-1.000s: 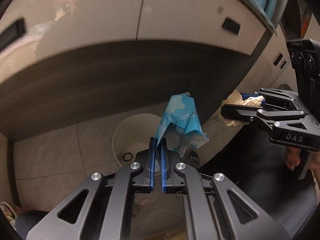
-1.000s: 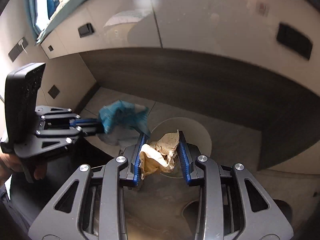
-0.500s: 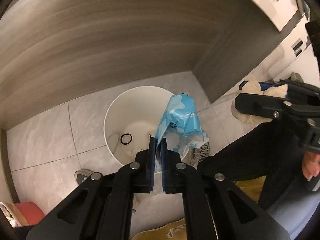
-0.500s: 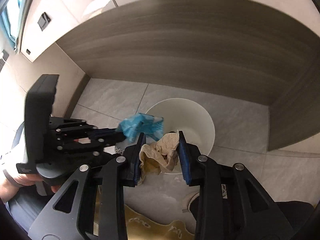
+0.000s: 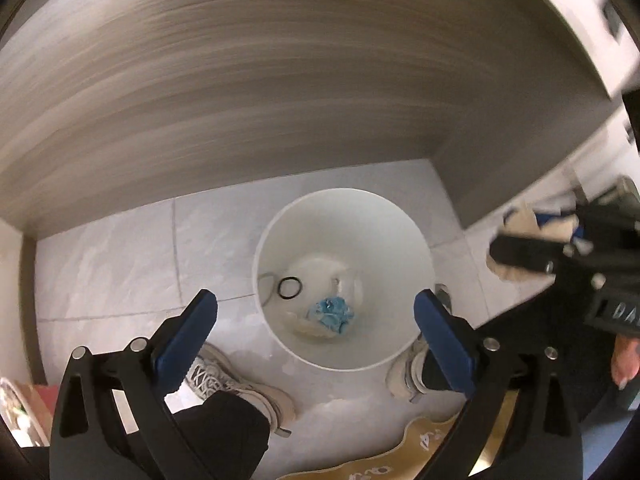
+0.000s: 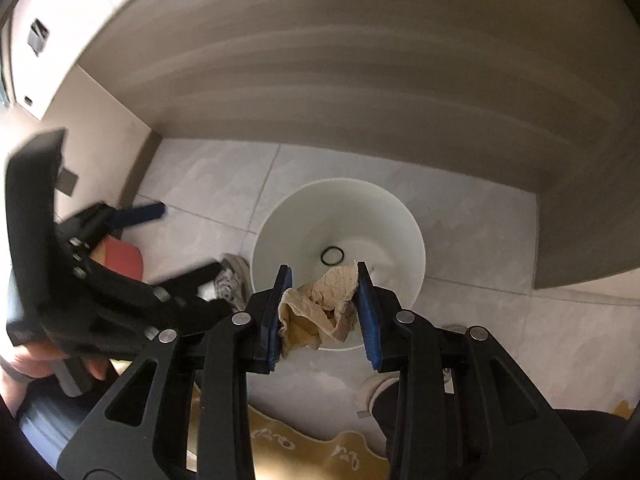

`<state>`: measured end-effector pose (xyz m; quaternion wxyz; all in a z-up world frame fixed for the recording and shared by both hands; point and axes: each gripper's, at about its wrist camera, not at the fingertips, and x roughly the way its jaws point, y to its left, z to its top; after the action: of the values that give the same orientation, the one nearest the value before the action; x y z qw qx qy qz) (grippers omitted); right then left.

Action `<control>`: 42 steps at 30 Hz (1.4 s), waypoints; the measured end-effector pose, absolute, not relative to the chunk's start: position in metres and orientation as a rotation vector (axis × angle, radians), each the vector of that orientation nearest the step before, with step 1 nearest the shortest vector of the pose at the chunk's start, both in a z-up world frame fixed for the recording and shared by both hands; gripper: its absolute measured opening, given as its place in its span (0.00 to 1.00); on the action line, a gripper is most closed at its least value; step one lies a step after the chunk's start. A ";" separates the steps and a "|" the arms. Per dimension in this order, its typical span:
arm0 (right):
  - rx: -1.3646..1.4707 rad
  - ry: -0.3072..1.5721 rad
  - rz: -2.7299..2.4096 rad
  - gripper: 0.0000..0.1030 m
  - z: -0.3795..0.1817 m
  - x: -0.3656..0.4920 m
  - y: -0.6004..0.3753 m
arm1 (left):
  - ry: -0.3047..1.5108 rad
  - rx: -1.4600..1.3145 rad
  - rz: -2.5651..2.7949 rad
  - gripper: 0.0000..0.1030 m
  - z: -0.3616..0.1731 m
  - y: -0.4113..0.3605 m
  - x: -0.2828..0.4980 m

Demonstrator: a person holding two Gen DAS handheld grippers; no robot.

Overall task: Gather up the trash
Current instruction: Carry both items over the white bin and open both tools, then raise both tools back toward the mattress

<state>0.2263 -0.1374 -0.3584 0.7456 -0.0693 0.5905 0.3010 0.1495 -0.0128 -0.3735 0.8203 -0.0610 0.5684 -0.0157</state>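
Observation:
A white round bin (image 5: 416,248) stands on the tiled floor below me; it also shows in the right wrist view (image 6: 280,216). A crumpled blue wrapper (image 5: 330,314) lies at its bottom beside a black ring (image 5: 289,287). My left gripper (image 5: 316,320) is wide open and empty above the bin. My right gripper (image 6: 322,304) is shut on a crumpled tan paper wad (image 6: 320,304), held over the bin's near rim. The right gripper with the wad shows at the right of the left wrist view (image 5: 532,240).
A dark wood-grain cabinet front (image 5: 260,100) rises behind the bin. The person's sneakers (image 5: 236,384) stand on the floor on either side of the bin. A yellow mat edge (image 6: 320,456) lies nearest me. A red object (image 6: 120,258) sits at left.
My left gripper opened and the blue wrapper dropped into the bin. Both grippers moved over the bin; the right one still holds the paper wad.

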 end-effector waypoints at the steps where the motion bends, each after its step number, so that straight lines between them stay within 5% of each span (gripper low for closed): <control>1: -0.168 1.307 0.655 0.29 -0.363 0.227 -0.134 | 1.205 -0.139 -0.016 0.94 -0.372 -0.009 0.150; 11: -0.337 1.383 0.679 0.31 -0.402 0.222 -0.105 | 1.160 -0.176 0.081 0.94 -0.359 0.010 0.151; 15: -0.370 1.352 0.629 0.74 -0.405 0.221 -0.102 | 1.138 -0.166 0.096 0.94 -0.354 0.012 0.149; 22: -0.294 1.267 0.547 0.95 -0.384 0.223 -0.128 | 1.095 -0.157 0.094 0.94 -0.328 0.014 0.131; 31: -0.178 1.120 0.615 0.95 -0.317 0.187 -0.159 | 0.972 -0.141 0.033 0.94 -0.264 0.005 0.091; 42: -0.116 0.827 0.589 0.95 -0.174 0.144 -0.219 | 0.740 -0.062 -0.027 0.94 -0.117 -0.025 0.088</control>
<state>0.1444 -0.2185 -0.1738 0.8722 -0.0557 0.3959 0.2820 0.0881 -0.0247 -0.1174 0.9317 -0.0304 0.3616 -0.0134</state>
